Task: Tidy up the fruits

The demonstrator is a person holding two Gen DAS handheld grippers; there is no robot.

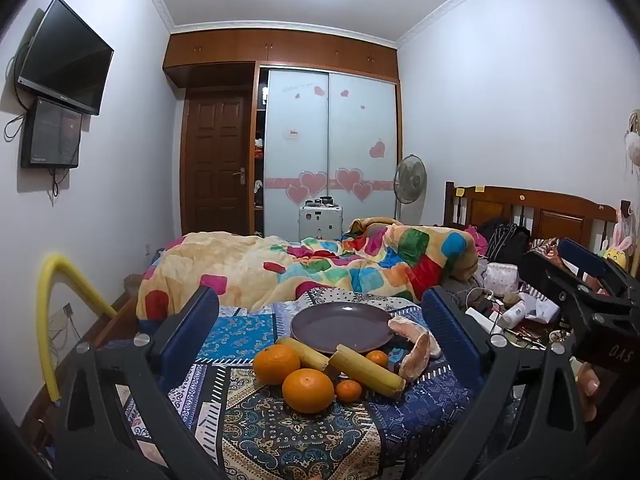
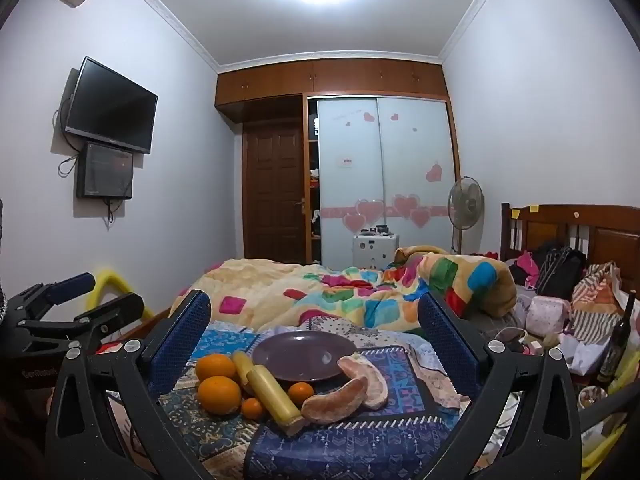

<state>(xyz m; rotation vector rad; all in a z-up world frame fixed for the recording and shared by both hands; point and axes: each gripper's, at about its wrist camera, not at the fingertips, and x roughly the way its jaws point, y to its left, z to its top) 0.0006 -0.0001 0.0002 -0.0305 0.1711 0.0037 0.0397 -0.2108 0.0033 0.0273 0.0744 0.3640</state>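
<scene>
An empty purple plate (image 1: pixel 340 326) (image 2: pixel 304 354) lies on a patterned cloth (image 1: pixel 280 432) on the bed. In front of it lie two big oranges (image 1: pixel 308 390) (image 2: pixel 219 395), two small tangerines (image 1: pixel 348 390) (image 2: pixel 301 393), two yellow sugarcane pieces (image 1: pixel 370 370) (image 2: pixel 274 394) and two pink pomelo wedges (image 1: pixel 414 350) (image 2: pixel 334 402). My left gripper (image 1: pixel 320 320) is open and empty, its blue pads either side of the pile. My right gripper (image 2: pixel 316 324) is open and empty, likewise back from the fruit. The right gripper also shows at the right of the left wrist view (image 1: pixel 576 284).
A rumpled colourful quilt (image 1: pixel 320 268) lies behind the plate. Bags, bottles and clutter (image 1: pixel 516 308) fill the bed's right side by the wooden headboard (image 2: pixel 580 232). A dark bottle (image 2: pixel 618 344) stands at the right. A yellow foam tube (image 1: pixel 52 320) is at the left.
</scene>
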